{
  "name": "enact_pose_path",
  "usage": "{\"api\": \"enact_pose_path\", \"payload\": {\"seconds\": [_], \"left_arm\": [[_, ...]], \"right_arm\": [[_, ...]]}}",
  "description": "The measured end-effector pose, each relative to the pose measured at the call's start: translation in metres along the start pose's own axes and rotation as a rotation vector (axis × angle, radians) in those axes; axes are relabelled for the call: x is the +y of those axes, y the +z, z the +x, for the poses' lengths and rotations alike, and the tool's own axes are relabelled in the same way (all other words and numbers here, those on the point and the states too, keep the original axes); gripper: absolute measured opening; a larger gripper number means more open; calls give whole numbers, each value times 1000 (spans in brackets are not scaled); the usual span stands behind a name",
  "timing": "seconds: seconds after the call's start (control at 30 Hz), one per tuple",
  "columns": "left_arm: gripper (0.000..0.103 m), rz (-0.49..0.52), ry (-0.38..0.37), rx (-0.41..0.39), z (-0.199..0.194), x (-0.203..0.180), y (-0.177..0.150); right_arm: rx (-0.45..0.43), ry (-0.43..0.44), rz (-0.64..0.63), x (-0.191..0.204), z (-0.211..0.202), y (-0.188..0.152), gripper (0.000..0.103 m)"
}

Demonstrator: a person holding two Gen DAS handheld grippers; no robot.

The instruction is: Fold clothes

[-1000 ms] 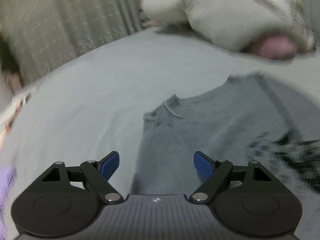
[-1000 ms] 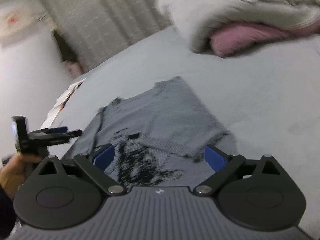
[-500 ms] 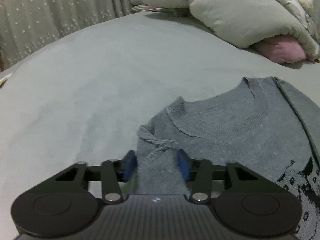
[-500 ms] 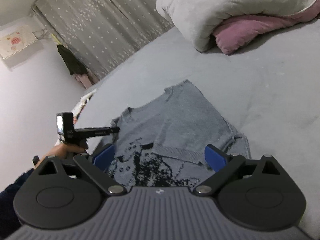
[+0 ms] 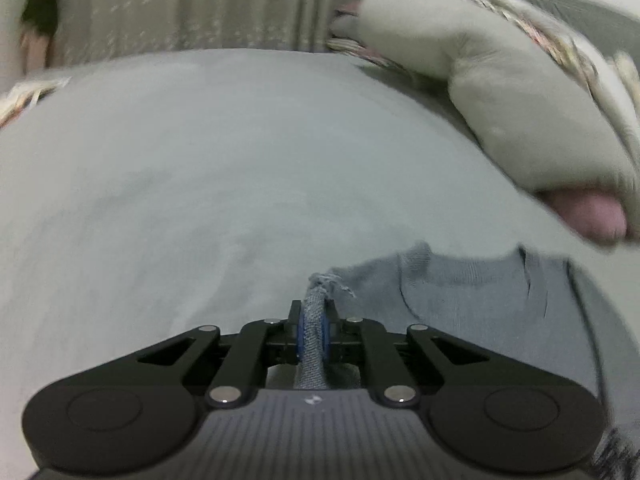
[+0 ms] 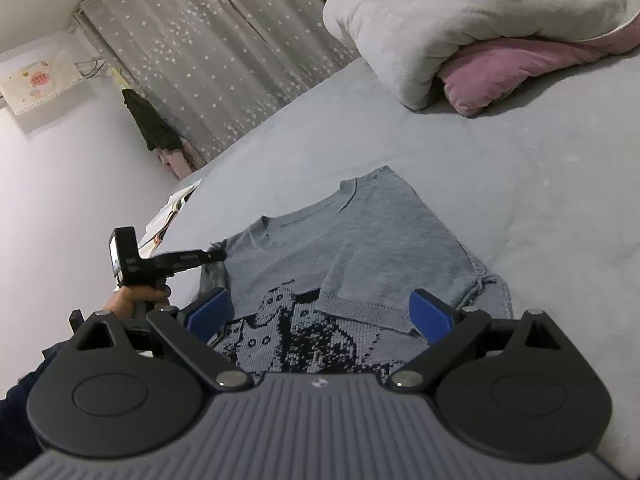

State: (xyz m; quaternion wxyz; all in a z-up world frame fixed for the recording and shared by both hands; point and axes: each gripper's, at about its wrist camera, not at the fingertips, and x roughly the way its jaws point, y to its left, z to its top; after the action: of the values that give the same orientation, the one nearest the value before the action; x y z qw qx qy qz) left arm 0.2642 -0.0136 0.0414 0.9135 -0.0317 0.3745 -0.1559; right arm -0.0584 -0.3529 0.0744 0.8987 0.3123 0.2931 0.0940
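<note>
A grey knit sweater (image 6: 360, 240) with a dark pattern on its front lies on the bed (image 6: 520, 168), its right sleeve folded across the chest. My left gripper (image 5: 313, 330) is shut on the sweater's left shoulder edge (image 5: 316, 300), which is pinched up between its blue pads. The same gripper shows in the right wrist view (image 6: 218, 255) at the sweater's left shoulder. My right gripper (image 6: 320, 312) is open and empty, held above the sweater's lower part.
A rolled grey duvet (image 6: 440, 32) with a pink pillow (image 6: 500, 76) lies at the bed's far right. Curtains (image 6: 224, 52) hang behind the bed. Papers (image 6: 168, 216) lie at the bed's left edge. Grey sheet (image 5: 200, 200) stretches left of the sweater.
My left gripper has closed on the sweater's left shoulder edge and lifted it a little. The right gripper stays open and has barely moved.
</note>
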Motion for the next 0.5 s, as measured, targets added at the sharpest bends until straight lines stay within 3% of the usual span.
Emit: {"api": "enact_pose_path", "payload": {"seconds": [0.27,0.4,0.5], "left_arm": [[21,-172,75,2,10,25,4],[34,-75,126,-6,1,21,7],[33,-51,144,-30,-14,26,9]], "right_arm": [[3,-5,-8,1,0,-1,97],[1,-6,-8,1,0,-1,97],[-1,-3,-10,2,0,-2,97]]}}
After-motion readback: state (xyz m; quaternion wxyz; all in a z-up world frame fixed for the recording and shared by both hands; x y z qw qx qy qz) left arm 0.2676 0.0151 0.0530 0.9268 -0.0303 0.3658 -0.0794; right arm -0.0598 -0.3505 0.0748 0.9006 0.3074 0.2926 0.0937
